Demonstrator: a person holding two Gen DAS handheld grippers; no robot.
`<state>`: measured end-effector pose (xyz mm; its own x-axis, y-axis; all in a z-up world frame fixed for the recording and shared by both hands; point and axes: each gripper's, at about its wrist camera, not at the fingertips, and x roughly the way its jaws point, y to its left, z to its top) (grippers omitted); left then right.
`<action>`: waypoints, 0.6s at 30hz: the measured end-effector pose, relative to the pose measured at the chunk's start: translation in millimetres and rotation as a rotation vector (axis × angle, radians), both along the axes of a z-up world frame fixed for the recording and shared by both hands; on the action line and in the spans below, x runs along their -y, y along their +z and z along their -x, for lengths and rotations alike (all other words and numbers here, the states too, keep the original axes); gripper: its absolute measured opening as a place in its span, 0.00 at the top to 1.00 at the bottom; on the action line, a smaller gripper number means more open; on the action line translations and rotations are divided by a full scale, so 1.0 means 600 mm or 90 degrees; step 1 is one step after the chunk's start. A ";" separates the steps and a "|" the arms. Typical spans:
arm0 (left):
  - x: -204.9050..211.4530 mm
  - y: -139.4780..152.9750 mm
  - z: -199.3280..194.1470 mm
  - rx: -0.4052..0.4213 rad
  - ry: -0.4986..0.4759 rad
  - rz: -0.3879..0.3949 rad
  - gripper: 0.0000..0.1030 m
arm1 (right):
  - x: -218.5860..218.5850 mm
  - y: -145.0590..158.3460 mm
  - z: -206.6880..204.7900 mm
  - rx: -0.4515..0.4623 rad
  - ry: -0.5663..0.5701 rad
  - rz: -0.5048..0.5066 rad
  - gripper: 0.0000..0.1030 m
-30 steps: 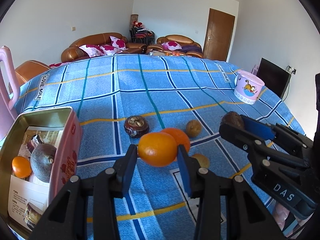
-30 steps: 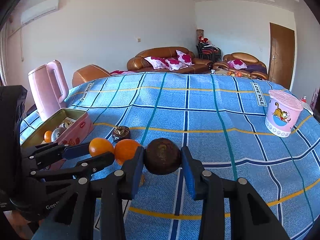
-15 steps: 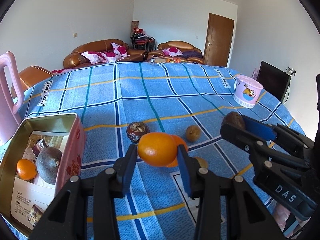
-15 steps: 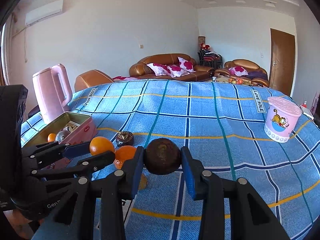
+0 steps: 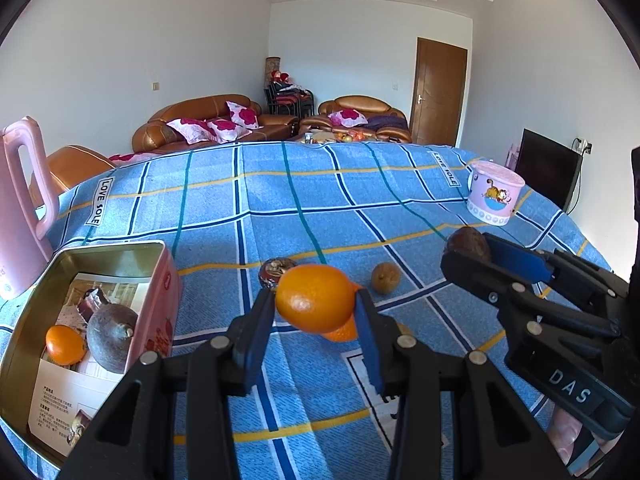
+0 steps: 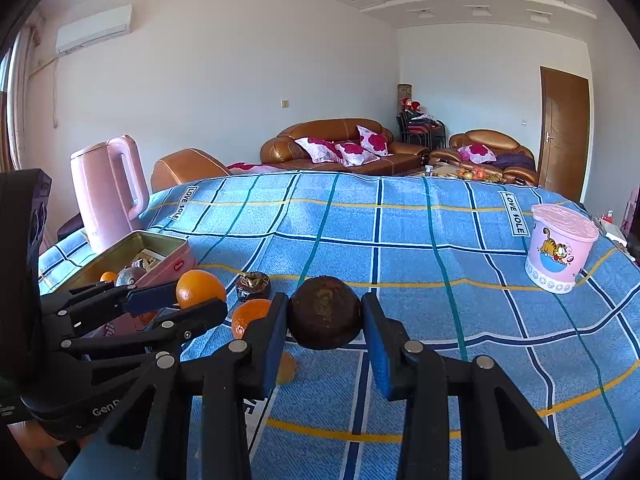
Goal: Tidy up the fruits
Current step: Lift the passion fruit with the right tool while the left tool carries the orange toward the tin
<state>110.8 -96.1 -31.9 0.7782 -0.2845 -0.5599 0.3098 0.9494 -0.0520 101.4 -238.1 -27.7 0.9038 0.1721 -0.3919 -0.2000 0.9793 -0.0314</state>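
Above the blue checked tablecloth (image 5: 320, 208), the left gripper (image 5: 316, 316) clamps a round orange fruit (image 5: 314, 302) and the right gripper (image 6: 325, 320) clamps a dark brown round fruit (image 6: 324, 312). Both are in the carrying step, I judge. Next comes lowering each fruit into the open pink metal tin (image 5: 166, 300) at the left, beside the fruits already inside.

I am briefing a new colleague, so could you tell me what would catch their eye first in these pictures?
Each claw holds a fruit above the blue checked cloth: the left claw an orange, the right claw a dark brown fruit. At left, a pink tin already holds two fruits.
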 end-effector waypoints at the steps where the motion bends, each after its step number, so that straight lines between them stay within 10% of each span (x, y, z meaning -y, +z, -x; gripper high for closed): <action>1: 0.000 0.001 0.001 0.002 0.000 0.000 0.58 | 0.000 0.000 0.001 0.002 0.000 0.000 0.62; 18: -0.004 0.010 0.015 0.036 0.011 0.003 0.59 | 0.002 0.005 0.017 0.035 0.002 -0.003 0.62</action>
<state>101.9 -93.4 -26.1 0.8137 -0.2732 -0.5131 0.2961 0.9544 -0.0388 91.1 -239.4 -24.9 0.9234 0.1763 -0.3411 -0.2005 0.9790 -0.0369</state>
